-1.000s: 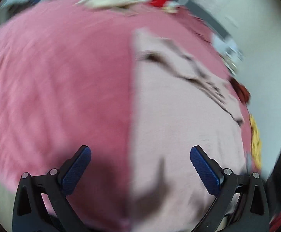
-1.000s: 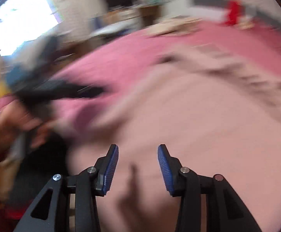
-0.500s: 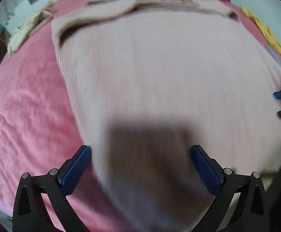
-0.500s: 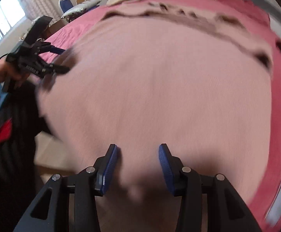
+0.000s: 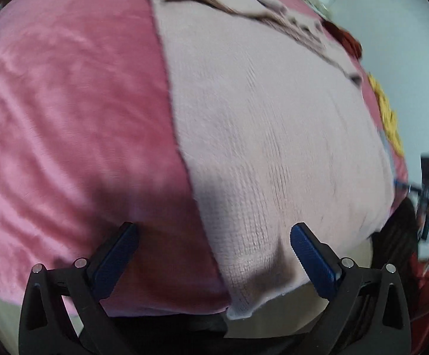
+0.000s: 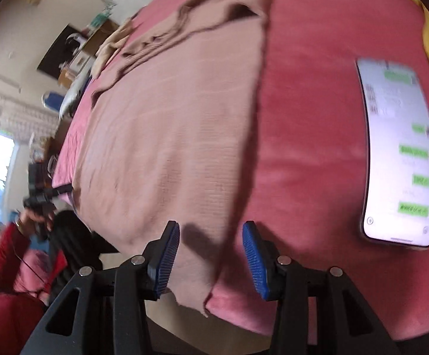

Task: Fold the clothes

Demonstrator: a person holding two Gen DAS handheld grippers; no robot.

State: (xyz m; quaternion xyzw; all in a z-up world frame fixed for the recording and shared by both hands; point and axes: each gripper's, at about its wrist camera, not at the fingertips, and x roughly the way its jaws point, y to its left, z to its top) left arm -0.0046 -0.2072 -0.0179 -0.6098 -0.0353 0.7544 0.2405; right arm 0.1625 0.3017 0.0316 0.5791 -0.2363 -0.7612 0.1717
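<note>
Pink bedspread [image 5: 66,112] fills most of my view, with the beige knit sweater [image 5: 273,133] spread flat across it — no fold made yet, as far as I can tell. My left gripper [image 5: 214,261] and right gripper [image 6: 211,259] both hang released over its near corners at 6 o'clock. Phone [image 6: 400,153] sits at 3 o'clock.

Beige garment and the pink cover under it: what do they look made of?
Beige garment: looks like knit, probably wool or acrylic; fine ribbed rows show, matte. Pink cover: seems plush fleece or velvet; soft sheen with shifting light and dark patches.
</note>
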